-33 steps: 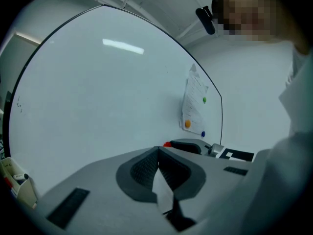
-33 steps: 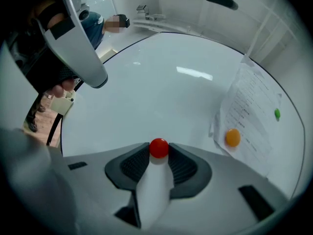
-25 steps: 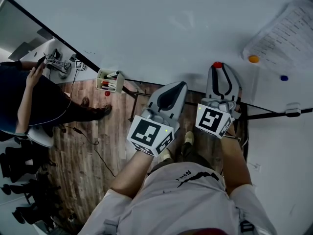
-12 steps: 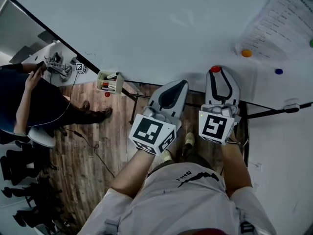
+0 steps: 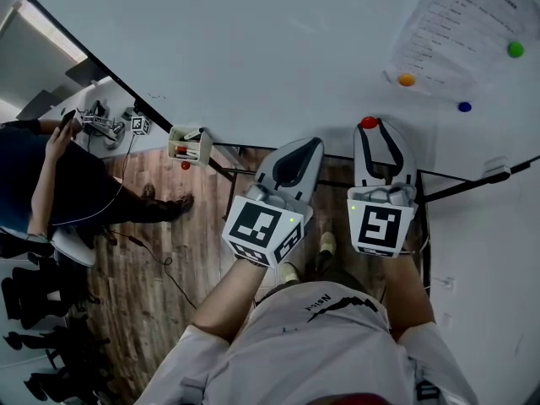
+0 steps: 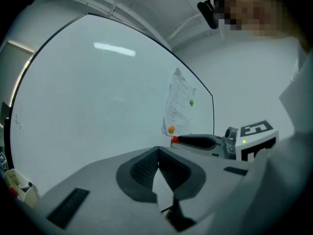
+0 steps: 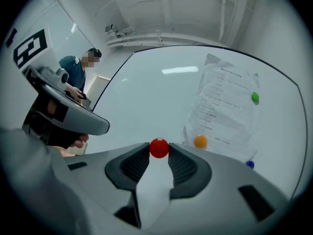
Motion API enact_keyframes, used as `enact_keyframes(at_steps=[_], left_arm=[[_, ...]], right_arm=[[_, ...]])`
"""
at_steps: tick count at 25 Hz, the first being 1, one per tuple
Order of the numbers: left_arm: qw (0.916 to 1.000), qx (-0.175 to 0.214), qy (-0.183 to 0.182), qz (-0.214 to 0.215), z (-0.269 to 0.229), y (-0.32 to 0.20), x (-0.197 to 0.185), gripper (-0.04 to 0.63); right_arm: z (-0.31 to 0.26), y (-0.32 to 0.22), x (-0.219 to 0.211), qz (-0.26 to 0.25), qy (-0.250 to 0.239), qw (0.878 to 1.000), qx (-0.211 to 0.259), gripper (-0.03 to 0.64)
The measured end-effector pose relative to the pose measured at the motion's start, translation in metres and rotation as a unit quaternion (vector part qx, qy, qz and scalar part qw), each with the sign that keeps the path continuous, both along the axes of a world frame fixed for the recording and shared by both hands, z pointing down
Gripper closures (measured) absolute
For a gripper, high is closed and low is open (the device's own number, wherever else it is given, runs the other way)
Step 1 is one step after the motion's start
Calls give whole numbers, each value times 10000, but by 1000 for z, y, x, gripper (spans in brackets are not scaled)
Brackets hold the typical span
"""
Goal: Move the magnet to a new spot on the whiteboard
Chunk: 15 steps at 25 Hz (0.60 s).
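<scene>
The right gripper (image 5: 373, 132) is pinching one red magnet (image 7: 159, 148) between its two jaw tips, close against the whiteboard (image 5: 253, 40). Whether the magnet is touching the surface is hard to tell. The left gripper (image 6: 157, 150) is hanging just beside it, its jaws pressed together on nothing. Three more magnets are sitting further right on the board. The orange magnet (image 5: 407, 80) and the green magnet (image 5: 515, 49) are lying on one printed sheet (image 5: 460, 24), and the blue magnet (image 5: 464, 106) is lying just beside the sheet's edge.

Sheet (image 5: 460, 34) — print unreadable (tiny)
</scene>
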State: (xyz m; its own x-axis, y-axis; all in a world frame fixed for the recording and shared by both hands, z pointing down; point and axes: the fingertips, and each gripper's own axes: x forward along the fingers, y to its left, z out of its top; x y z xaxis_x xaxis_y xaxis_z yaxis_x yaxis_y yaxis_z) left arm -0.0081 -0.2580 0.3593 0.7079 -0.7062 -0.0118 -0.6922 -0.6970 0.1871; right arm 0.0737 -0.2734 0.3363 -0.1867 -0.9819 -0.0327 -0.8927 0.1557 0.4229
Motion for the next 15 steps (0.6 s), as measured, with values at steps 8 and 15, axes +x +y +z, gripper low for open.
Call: enact_keyframes(at_steps=[8,15], left_arm=[[9998,139,13,144,-20,21,5,584],[9994,233,67,226,-39,39,4,584]], right_arm=[[-24,30,2,-35,-293,9995,121,488],[-42,52,-1,-95,-465,9988,155,488]])
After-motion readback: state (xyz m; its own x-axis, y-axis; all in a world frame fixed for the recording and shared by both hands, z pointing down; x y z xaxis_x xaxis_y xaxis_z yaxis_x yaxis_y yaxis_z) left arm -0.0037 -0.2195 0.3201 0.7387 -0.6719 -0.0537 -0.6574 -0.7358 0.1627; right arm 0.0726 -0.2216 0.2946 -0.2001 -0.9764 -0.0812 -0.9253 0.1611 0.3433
